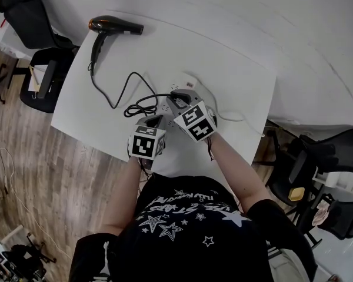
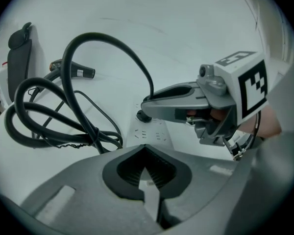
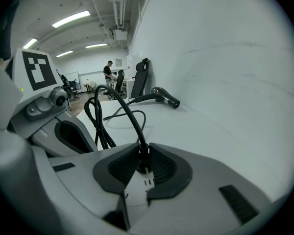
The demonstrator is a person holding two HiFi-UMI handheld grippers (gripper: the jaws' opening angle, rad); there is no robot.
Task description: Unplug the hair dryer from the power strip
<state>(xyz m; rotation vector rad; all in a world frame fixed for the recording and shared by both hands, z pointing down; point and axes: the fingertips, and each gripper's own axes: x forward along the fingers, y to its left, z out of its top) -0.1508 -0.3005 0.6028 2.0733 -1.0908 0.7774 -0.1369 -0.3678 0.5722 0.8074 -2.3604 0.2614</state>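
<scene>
A black hair dryer (image 1: 115,26) lies at the far left of the white table (image 1: 229,57). Its black cord (image 1: 120,91) loops across to a white power strip (image 1: 187,82). My right gripper (image 3: 143,147) is shut on the black plug (image 3: 143,162), one pad pressing each side of it while it sits in the strip (image 3: 143,186). The left gripper view shows the same grip, with the plug (image 2: 144,115) under the right gripper's fingers (image 2: 166,93). My left gripper (image 2: 144,148) is shut, with its tips over the strip's near end (image 2: 154,133).
Coiled cord (image 2: 34,116) lies left of the strip. Black office chairs stand off the table's far left corner (image 1: 29,16) and at its right (image 1: 317,157). Wooden floor runs along the left edge. A person (image 3: 108,71) stands far off in the room.
</scene>
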